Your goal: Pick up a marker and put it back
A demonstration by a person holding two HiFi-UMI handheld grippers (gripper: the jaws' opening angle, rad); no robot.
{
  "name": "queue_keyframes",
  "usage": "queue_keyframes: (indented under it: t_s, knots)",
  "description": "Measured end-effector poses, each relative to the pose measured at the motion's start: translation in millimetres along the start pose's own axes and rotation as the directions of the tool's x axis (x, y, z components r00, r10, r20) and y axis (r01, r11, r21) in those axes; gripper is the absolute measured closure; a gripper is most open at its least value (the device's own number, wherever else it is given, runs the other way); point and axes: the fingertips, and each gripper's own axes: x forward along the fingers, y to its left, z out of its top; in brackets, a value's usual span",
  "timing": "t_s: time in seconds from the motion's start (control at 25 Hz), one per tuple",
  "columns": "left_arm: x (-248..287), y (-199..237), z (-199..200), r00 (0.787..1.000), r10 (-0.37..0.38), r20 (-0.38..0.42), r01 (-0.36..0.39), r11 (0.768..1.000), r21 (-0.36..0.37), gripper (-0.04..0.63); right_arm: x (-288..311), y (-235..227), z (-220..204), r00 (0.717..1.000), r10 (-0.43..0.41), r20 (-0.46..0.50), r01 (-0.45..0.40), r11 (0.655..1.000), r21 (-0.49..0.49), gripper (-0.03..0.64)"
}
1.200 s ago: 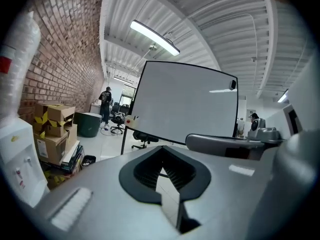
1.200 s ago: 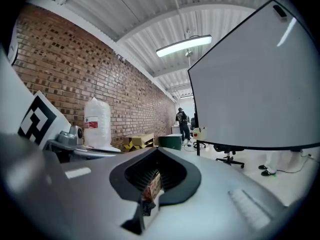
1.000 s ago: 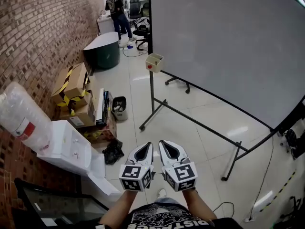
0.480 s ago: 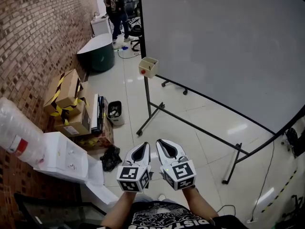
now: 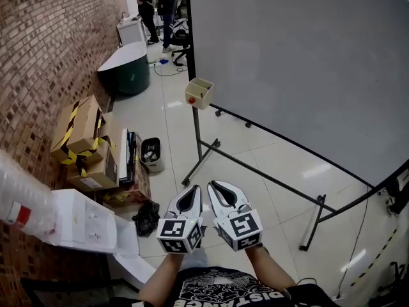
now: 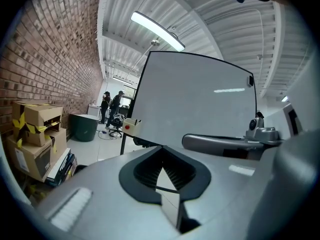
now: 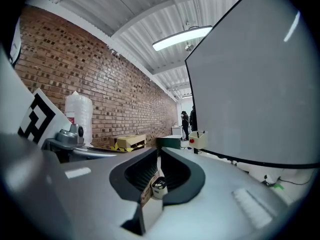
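**Both tools pressed together, nothing pinched**
I hold the left gripper and right gripper side by side over the floor. I cannot confirm the marker: only dark stubs show in the holder box on the whiteboard edge, well ahead.

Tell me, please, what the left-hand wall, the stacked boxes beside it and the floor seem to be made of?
Wall: brick, matt and rough; red-brown courses with pale mortar lines.
Boxes: brown cardboard by the look, dull, with folded flaps and yellow-black tape.
Floor: pale glossy tile, probably ceramic; it shows grid joints and mirrored streaks of light.
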Motion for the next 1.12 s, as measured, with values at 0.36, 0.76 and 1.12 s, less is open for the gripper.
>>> queue_keyframes:
  t_s: [0.36, 0.76, 1.12]
  knots:
    - [68, 55, 33, 0.999, -0.033, -0.012, 0.033, 0.999, 0.013, 0.589, 88, -31, 10, 0.999, -0.032, -0.013, 0.032, 0.999, -0.004, 0.615]
    - [125, 107, 66, 0.994, -0.107, 0.003, 0.107, 0.994, 0.017, 0.589, 173, -60, 34, 0.992, -0.126, 0.002, 0.126, 0.992, -0.025, 0.611]
    - [160, 143, 86, 0.99, -0.139, 0.022, 0.138, 0.99, 0.029, 0.589, 229, -92, 38, 0.979, -0.203, 0.01, 0.203, 0.978, -0.036, 0.591]
